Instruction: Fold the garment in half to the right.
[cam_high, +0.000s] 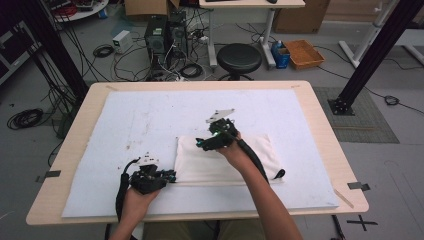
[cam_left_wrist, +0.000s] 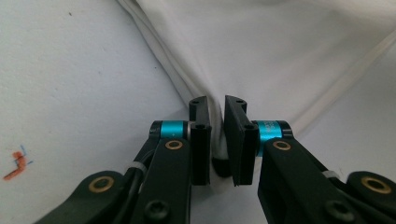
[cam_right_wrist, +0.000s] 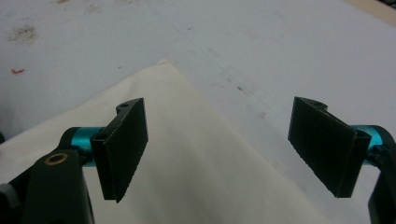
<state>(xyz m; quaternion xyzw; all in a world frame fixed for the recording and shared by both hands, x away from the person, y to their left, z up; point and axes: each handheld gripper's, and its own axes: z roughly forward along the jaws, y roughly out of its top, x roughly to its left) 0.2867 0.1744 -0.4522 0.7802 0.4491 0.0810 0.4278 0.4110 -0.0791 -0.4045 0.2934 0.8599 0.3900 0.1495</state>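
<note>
A folded white cloth (cam_high: 225, 160) lies on the white mat, near the table's front middle. My left gripper (cam_high: 171, 176) is at the cloth's near left corner, and in the left gripper view (cam_left_wrist: 217, 135) its pads are shut on a bunched hem of the cloth (cam_left_wrist: 280, 56). My right gripper (cam_high: 201, 143) hovers over the cloth's far left part. Its jaws stand wide open in the right gripper view (cam_right_wrist: 224, 144) with nothing between them. The far left corner of the cloth (cam_right_wrist: 187, 154) lies below them.
The white mat (cam_high: 150, 115) covers most of the wooden table (cam_high: 320, 130). A small black strap (cam_high: 280, 173) lies by the cloth's near right corner. The mat bears a red mark (cam_left_wrist: 18, 163) and faint stains. A black stool (cam_high: 240, 57) stands beyond the far edge.
</note>
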